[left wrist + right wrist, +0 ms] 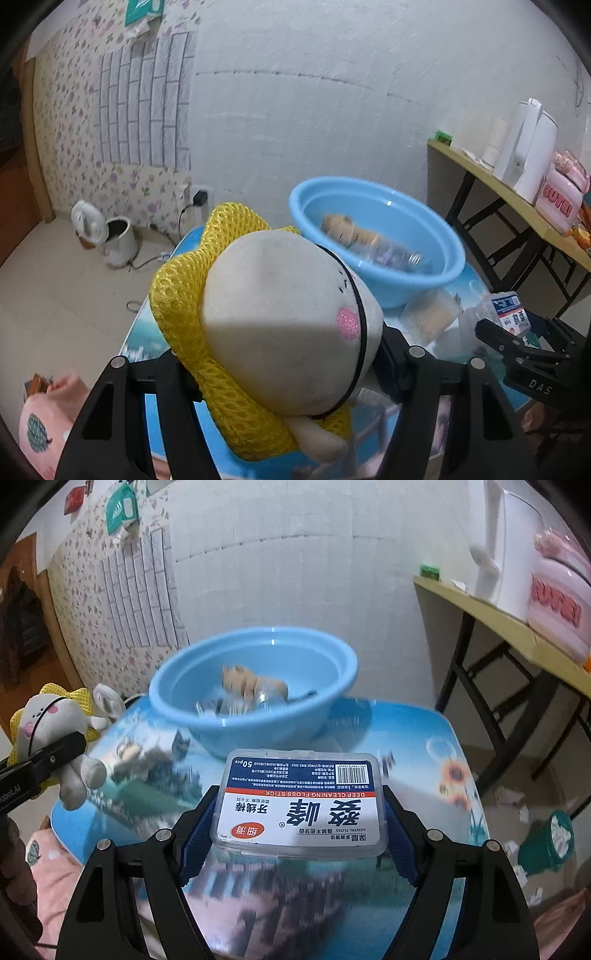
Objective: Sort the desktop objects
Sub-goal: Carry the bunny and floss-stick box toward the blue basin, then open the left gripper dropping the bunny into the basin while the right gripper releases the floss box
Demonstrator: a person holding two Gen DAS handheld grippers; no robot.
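Blue basin (255,686) already holds bottles, while left tool (284,354) grips the plush (288,325) and right tool (299,812) clamps the floss box (299,805), a packet (432,314) still on the desk (424,746).

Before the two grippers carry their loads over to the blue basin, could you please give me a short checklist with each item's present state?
1. Left gripper clamped on the plush toy: ok.
2. Right gripper clamped on the floss box: ok.
3. Both loads lifted off the tabletop: cannot tell.
4. Blue basin has room beside the blurred items already inside: ok.
5. Path to the basin free of the clear packet: cannot tell.
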